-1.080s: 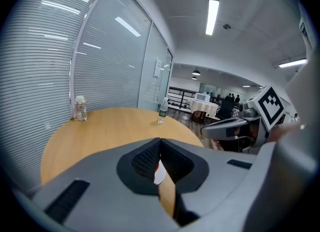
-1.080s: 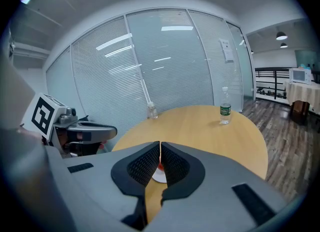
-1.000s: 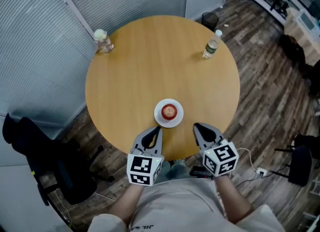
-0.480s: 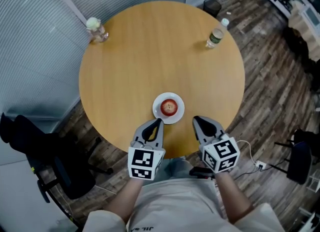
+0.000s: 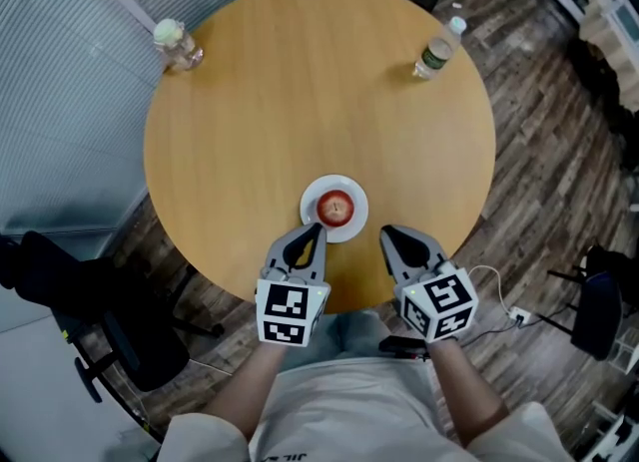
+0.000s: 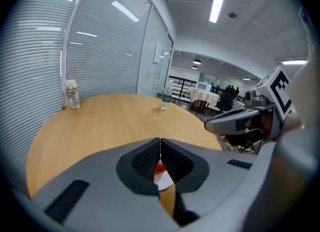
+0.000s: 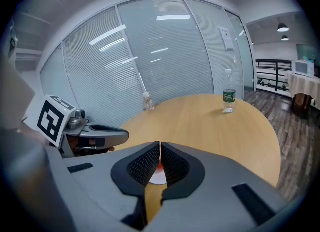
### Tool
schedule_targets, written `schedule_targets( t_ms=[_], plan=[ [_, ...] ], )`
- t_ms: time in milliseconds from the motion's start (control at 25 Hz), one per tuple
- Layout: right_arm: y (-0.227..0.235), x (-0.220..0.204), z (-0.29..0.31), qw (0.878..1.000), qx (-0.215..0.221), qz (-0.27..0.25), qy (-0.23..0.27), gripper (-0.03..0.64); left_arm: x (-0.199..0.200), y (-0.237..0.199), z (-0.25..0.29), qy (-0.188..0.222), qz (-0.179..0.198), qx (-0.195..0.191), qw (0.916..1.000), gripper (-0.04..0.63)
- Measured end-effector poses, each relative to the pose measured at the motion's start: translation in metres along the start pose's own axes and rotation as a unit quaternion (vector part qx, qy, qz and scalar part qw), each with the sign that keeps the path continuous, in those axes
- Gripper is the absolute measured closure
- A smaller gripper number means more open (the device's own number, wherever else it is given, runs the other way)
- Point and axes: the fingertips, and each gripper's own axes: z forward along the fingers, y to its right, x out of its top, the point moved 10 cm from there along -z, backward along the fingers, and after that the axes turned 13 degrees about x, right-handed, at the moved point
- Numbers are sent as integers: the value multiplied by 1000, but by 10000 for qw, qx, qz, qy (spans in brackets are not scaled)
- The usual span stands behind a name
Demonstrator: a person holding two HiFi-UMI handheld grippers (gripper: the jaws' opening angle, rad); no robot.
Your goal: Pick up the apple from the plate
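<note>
A red apple (image 5: 335,208) rests on a small white plate (image 5: 312,194) near the front edge of the round wooden table (image 5: 300,81). My left gripper (image 5: 318,230) hovers just in front of the plate on its left side, jaws shut with nothing between them. To the plate's right, my right gripper (image 5: 385,232) is also shut and empty. In the left gripper view a sliver of the apple (image 6: 159,167) and plate (image 6: 164,180) shows behind the closed jaws (image 6: 160,142). The right gripper view shows the plate (image 7: 156,179) behind its closed jaws (image 7: 160,146).
A small jar-like bottle (image 5: 177,43) stands at the table's far left edge. A clear water bottle with a green label (image 5: 440,50) stands at the far right. A black office chair (image 5: 90,305) is at the left, beside blinds-covered glass walls. The floor around is dark wood.
Both grippers have sunk a little and come closer to the plate, jaws staying shut. The view has shifted, so the table appears lower and larger.
</note>
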Motion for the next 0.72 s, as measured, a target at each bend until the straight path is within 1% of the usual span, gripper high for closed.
schedule_targets(
  t_ms=[160,280,560,720],
  plan=[
    [4,-3,7,10000,26,49,-61,584,-5,-3,10,-86,43,-7,10000,588],
    [6,-6,13,9999,34,92,-91,584,-10,-4,18,-158,65,-39,9998,568],
    [8,-11,18,9997,61,179,-122,584,-18,2,34,-309,149,-108,9994,493],
    [10,-16,17,9996,42,236,-150,584,-22,5,42,-375,253,-181,9988,425]
  ],
)
